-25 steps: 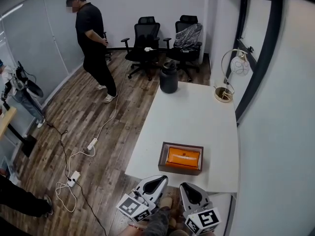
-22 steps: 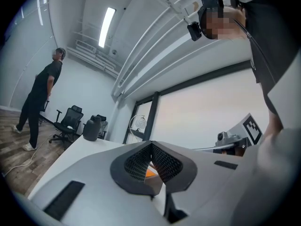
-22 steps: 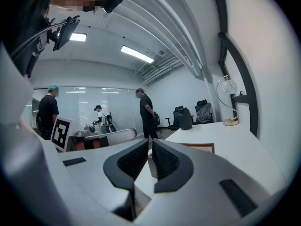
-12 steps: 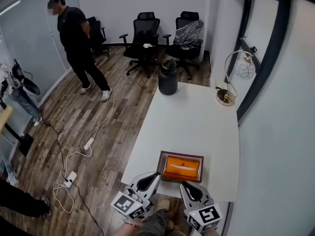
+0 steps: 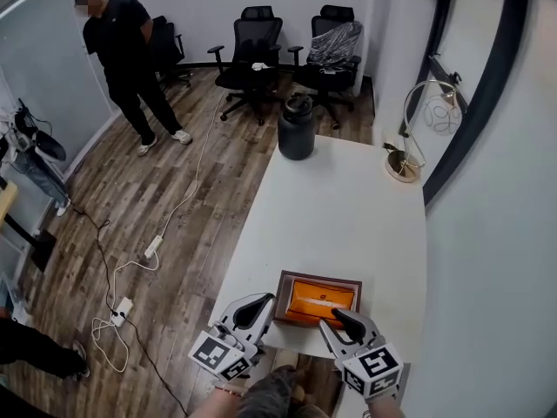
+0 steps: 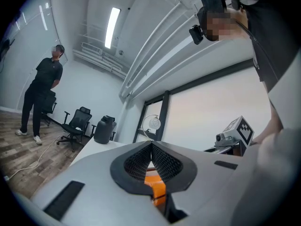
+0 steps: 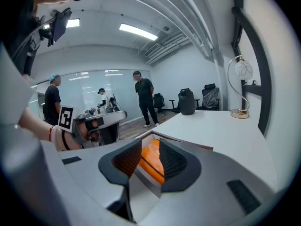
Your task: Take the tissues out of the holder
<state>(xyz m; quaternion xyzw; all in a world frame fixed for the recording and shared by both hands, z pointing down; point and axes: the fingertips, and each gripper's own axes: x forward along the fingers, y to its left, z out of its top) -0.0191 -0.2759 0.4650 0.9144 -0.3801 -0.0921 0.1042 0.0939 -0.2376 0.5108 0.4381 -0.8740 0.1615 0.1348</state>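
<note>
A brown tissue holder (image 5: 318,276) stands near the front edge of the white table (image 5: 339,207), with an orange tissue pack (image 5: 324,297) lying in it. My left gripper (image 5: 261,301) hovers at the holder's near left corner. Its jaws are shut and empty in the left gripper view (image 6: 151,147), and the orange pack (image 6: 157,188) shows just beyond them. My right gripper (image 5: 341,316) sits over the holder's near right edge. Its jaws are opening (image 7: 150,142), nothing is gripped, and the orange pack (image 7: 153,161) is visible through the gap.
A black jug (image 5: 296,129) stands on the table's far left corner and a gold arc lamp (image 5: 402,165) at the far right. Office chairs (image 5: 252,59) line the back wall. A person (image 5: 122,59) stands on the wood floor at left, near cables (image 5: 152,249).
Both grippers have moved forward to the holder's near edge. The right jaws have parted. The person at the back has walked further left.
</note>
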